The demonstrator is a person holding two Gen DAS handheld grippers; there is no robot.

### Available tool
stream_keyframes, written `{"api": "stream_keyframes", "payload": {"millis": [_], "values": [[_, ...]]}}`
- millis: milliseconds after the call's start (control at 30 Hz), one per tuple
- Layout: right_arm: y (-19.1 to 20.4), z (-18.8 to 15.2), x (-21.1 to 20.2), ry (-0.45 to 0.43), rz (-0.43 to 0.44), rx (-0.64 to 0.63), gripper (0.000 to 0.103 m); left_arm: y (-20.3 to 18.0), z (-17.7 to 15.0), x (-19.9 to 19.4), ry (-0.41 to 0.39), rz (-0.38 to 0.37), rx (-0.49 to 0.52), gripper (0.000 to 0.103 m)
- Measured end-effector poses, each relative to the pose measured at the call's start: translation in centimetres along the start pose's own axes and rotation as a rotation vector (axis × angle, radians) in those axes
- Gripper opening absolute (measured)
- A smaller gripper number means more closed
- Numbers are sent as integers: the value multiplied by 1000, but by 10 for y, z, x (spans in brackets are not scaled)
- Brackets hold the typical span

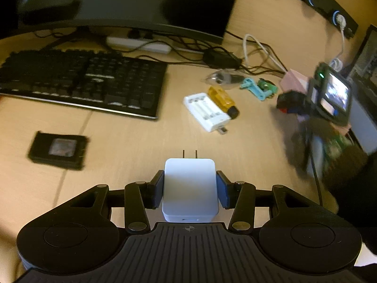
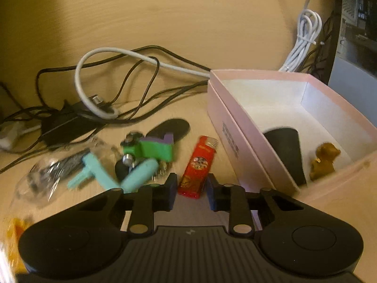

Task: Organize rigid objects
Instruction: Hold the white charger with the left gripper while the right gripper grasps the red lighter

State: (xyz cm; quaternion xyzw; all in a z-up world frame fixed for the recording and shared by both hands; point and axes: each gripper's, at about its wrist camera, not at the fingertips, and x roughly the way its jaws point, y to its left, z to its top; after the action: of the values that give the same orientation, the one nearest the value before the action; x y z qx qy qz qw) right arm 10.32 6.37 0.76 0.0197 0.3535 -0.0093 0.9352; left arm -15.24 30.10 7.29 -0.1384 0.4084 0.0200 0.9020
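My left gripper (image 1: 190, 185) is shut on a white plug adapter (image 1: 190, 188), prongs pointing forward, held above the wooden desk (image 1: 132, 146). My right gripper (image 2: 191, 189) is open, its fingers on either side of the near end of a red lighter (image 2: 198, 166) lying on the desk. Just right of it stands an open pink box (image 2: 235, 127) holding a black object (image 2: 287, 148) and a small brown figurine (image 2: 324, 160). The right gripper also shows, blurred, in the left wrist view (image 1: 313, 99).
Left of the lighter lie a green-purple part (image 2: 153, 149), teal plastic pieces (image 2: 113, 172) and a clear bag (image 2: 47, 174). Cables and a black adapter (image 2: 68, 122) lie behind. The left wrist view shows a keyboard (image 1: 80, 80), a white battery charger (image 1: 206, 110), a yellow lighter (image 1: 222, 100) and a black case (image 1: 57, 149).
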Motion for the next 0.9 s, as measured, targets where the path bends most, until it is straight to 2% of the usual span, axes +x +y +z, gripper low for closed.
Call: {"api": "stream_keyframes", "payload": {"millis": [133, 233, 300, 433, 567, 700, 800, 900], "values": [[-20, -33, -44, 36, 80, -83, 25, -24, 6, 18, 15, -96, 47, 50], [-47, -54, -79, 85, 119, -113, 24, -49, 11, 30, 28, -178, 80, 50], [-67, -63, -98, 118, 176, -133, 25, -65, 13, 38, 39, -226, 98, 50], [-87, -76, -122, 93, 128, -253, 28, -95, 10, 53, 68, -267, 120, 50], [-93, -68, -129, 71, 151, -271, 29, -112, 6, 58, 90, -250, 105, 50], [-87, -48, -115, 43, 206, -252, 35, -116, 6, 57, 65, -203, 72, 50], [-78, -39, -98, 8, 235, -264, 38, -115, 5, 58, 89, -126, 32, 50], [-70, -37, -77, 47, 274, -257, 38, -113, -3, 49, 86, -110, 20, 50]]}}
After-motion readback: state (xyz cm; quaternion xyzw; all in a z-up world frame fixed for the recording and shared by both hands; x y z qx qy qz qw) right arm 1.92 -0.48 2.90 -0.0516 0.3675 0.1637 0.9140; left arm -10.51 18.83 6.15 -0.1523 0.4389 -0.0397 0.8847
